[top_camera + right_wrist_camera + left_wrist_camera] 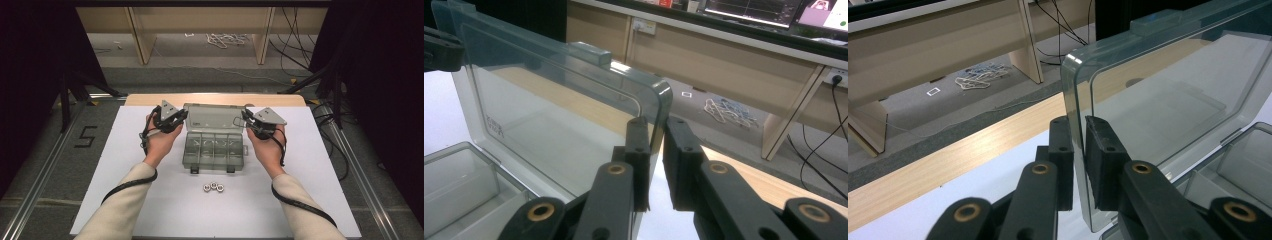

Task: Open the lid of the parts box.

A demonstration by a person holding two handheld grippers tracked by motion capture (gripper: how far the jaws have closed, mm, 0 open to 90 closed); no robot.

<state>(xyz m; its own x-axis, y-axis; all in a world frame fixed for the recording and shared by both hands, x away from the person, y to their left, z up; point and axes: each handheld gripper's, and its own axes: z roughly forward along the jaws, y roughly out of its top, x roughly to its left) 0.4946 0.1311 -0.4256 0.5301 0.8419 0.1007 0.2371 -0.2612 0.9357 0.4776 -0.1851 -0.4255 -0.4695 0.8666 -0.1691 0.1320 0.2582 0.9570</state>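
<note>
A clear grey plastic compartment box (212,152) lies open at the middle of the white table, its lid (212,118) raised at the far side. My left gripper (181,116) is shut on the lid's left edge, and my right gripper (245,118) is shut on its right edge. In the left gripper view the lid (1168,95) passes between the jaws of the left gripper (1078,130). In the right gripper view the lid's corner (649,100) sits between the jaws of the right gripper (656,129). Three metal nuts (213,187) lie in front of the box.
The box's compartments (459,180) look empty. A wooden strip (215,99) borders the far table edge. Beyond it are wooden furniture legs (140,40) and loose cables (225,39) on the floor. White table surface (150,200) spreads around the box.
</note>
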